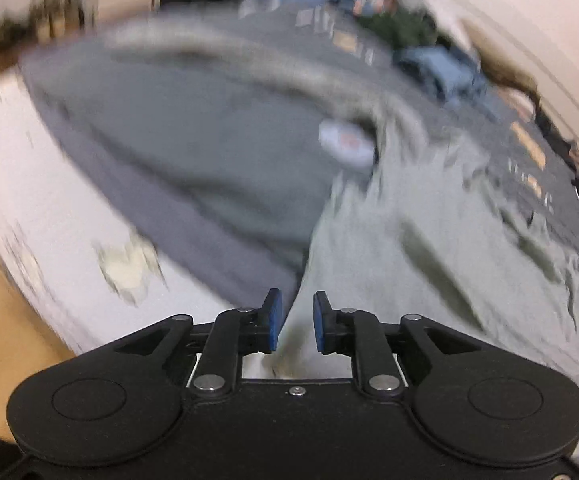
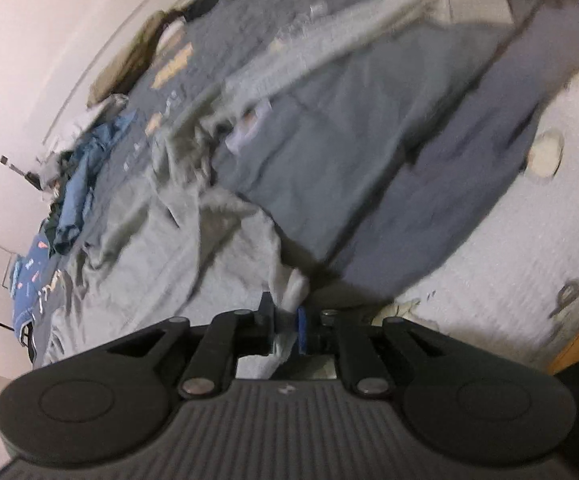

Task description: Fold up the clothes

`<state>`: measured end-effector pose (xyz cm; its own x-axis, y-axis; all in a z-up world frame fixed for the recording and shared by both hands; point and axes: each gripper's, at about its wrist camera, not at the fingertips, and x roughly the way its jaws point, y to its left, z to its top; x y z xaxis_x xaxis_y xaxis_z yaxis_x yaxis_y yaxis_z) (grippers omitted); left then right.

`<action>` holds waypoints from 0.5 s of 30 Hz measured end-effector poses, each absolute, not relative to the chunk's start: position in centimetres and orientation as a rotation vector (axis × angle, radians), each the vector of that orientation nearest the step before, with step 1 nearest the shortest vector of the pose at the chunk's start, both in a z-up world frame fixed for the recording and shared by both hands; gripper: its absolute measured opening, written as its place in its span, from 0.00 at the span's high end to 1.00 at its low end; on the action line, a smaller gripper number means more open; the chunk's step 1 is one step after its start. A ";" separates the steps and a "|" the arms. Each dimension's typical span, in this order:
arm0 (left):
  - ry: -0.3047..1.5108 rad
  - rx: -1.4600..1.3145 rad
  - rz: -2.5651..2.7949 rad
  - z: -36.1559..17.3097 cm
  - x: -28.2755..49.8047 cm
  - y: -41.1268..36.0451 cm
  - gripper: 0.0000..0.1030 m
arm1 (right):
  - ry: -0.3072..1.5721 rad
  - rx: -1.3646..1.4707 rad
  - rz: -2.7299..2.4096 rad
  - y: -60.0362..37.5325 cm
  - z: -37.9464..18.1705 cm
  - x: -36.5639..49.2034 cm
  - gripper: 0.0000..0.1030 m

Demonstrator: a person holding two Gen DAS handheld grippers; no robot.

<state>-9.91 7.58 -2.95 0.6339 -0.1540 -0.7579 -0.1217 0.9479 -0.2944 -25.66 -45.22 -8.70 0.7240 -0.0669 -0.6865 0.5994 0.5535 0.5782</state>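
Note:
A dark grey shirt (image 1: 209, 152) with a white neck label (image 1: 345, 144) lies spread on the bed; the right wrist view also shows this shirt (image 2: 349, 140). A crumpled light grey garment (image 1: 409, 240) lies beside and partly over it. My left gripper (image 1: 295, 320) hangs just above the light grey garment's edge, and its blue pads (image 1: 274, 320) stand apart without pressing the cloth. My right gripper (image 2: 285, 320) has a bunched fold of the light grey garment (image 2: 169, 248) filling the narrow gap between its pads. Both views are blurred.
A dark blue patterned bedspread (image 1: 529, 168) (image 2: 37, 280) lies under the clothes. Blue denim (image 1: 441, 68) (image 2: 81, 184) and a green garment (image 1: 401, 28) are piled near the wall. The white mattress side (image 1: 29, 200) (image 2: 509, 240) drops to a wooden floor (image 1: 1, 300).

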 end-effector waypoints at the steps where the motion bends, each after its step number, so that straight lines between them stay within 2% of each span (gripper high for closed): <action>1: 0.857 -0.329 -0.027 -2.2 -10.1 7.6 0.79 | 0.633 0.870 -0.443 -45.2 -7.6 -26.0 0.88; 3: 0.806 -0.320 -0.059 -1.1 -10.2 7.5 0.76 | 0.576 0.780 -0.450 -45.0 -5.4 -26.7 0.82; 5: 0.786 -0.277 -0.098 -0.4 -10.1 6.5 0.74 | 0.548 0.676 -0.419 -44.7 -3.7 -26.3 0.68; 7: 0.777 -0.220 -0.165 -0.3 -10.0 5.1 0.69 | 0.541 0.577 -0.367 -44.3 -2.3 -25.5 0.61; 11: 0.832 -0.089 -0.291 -1.6 -9.9 0.8 0.68 | 0.647 0.505 -0.174 -43.4 -2.8 -22.1 0.61; 15: 0.875 0.062 -0.364 -3.7 -9.9 -3.0 0.68 | 0.761 0.448 -0.093 -41.4 -5.6 -18.6 0.61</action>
<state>-9.92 -2.99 -3.68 0.5838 -0.2863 -0.7598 0.3364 0.9370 -0.0945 -18.59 -41.42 -5.56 0.7252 0.0785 -0.6840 0.2406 0.9020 0.3585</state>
